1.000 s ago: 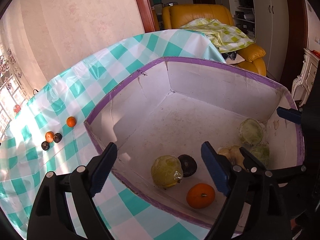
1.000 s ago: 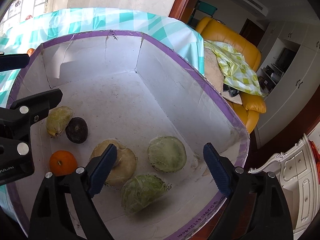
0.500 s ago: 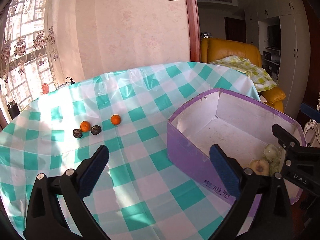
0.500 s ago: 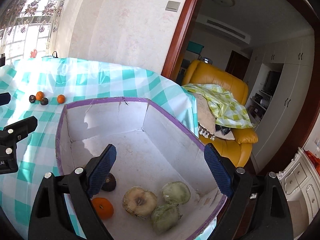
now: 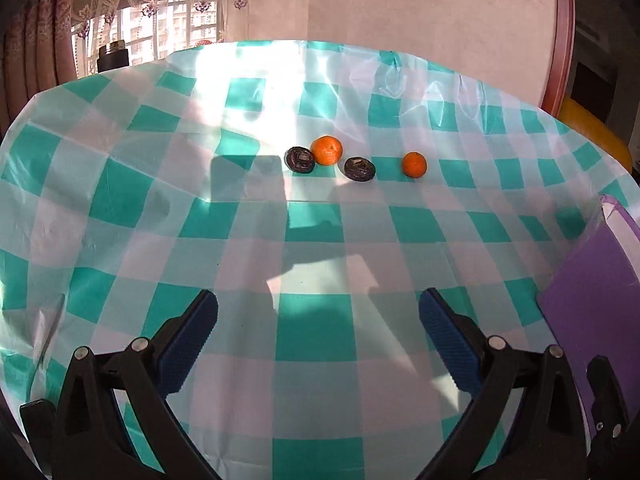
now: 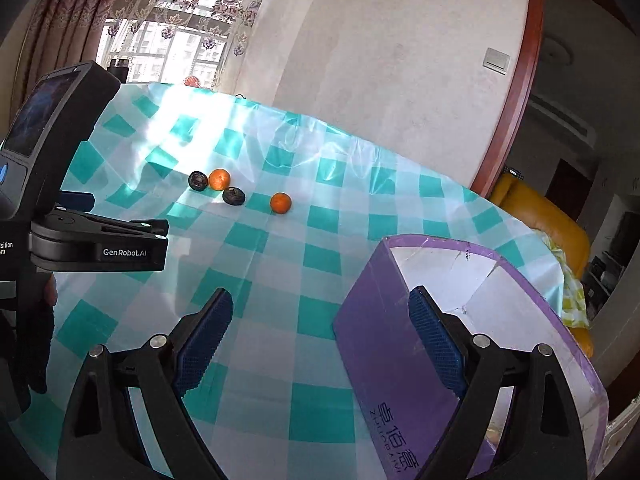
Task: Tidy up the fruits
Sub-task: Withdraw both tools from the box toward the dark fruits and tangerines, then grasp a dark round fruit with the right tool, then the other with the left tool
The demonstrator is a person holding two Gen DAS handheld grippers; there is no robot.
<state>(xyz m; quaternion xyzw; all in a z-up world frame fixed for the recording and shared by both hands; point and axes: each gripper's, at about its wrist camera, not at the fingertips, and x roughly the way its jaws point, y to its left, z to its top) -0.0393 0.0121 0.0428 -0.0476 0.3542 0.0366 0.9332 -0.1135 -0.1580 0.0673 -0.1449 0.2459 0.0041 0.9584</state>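
A: Fruits left to sort sit in a loose row far across the counter (image 5: 120, 184): a dark fruit (image 5: 299, 159) touching the larger orange (image 5: 327, 150), then a second dark fruit (image 5: 359, 168) just beside, and the smaller orange (image 5: 414, 164) a little apart at the end nearest the box.

B: And the purple box (image 6: 384, 344)?

A: Near the right edge of the counter, well apart from the row.

B: What could go wrong?

A: Probably the touching pair. Jaws coming down on the larger orange may nudge the dark fruit next to it and set it rolling on the glossy checked cloth (image 5: 316, 336). Round fruit could also squirt out if pinched off-centre.

B: How are the hands placed?

A: The left gripper (image 5: 318, 340) hangs above bare cloth, angled down toward the row, jaws spread wide with nothing between them. The right gripper (image 6: 320, 336) is tilted less steeply, jaws also apart and empty, its right finger (image 6: 434, 336) in front of the box's near corner.
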